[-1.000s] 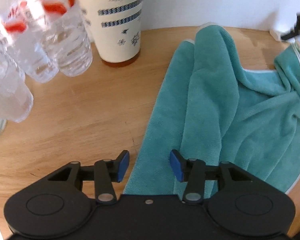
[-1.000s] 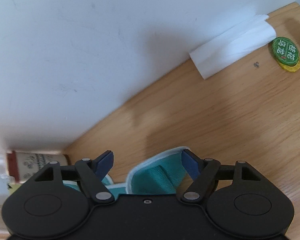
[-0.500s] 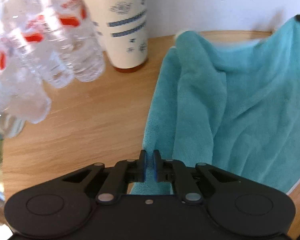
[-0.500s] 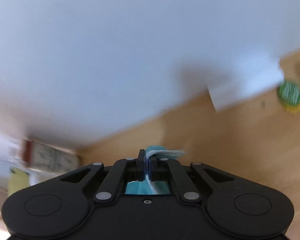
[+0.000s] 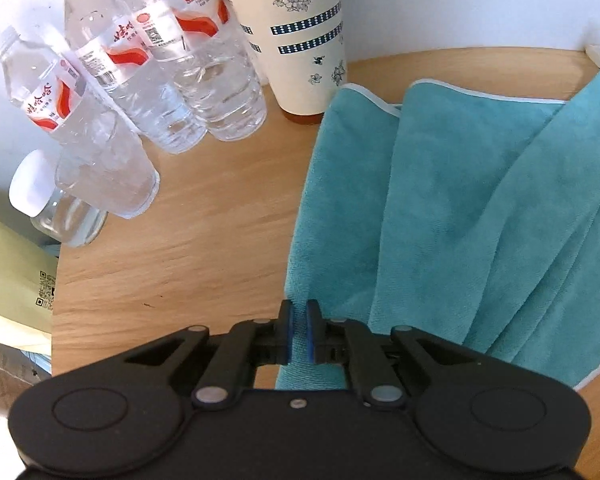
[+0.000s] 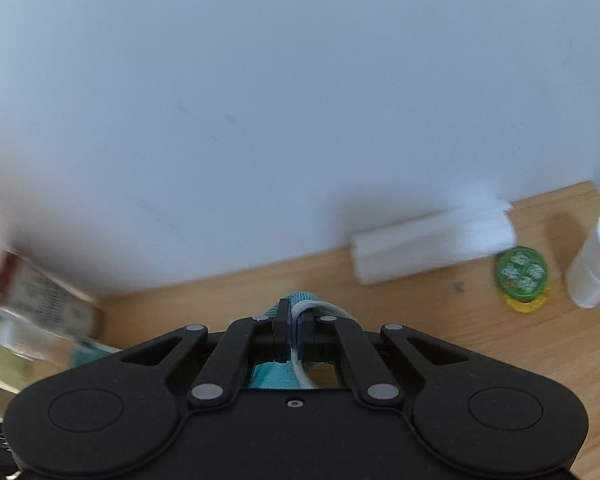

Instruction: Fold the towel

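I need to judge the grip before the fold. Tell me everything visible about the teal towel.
The teal towel looks like soft plush microfibre with pale piping along its hem. It lies bunched in long lengthwise folds on the wooden table. The left gripper is shut on its near edge; the right gripper is shut on a piped corner.

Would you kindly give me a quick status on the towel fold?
Left gripper shut on towel edge. Right gripper shut on its white-piped hem. Water bottles and paper cup close beside.

Water bottles (image 5: 172,80) beside a patterned cup (image 5: 304,36); folded tissue (image 6: 432,248) by the wall.
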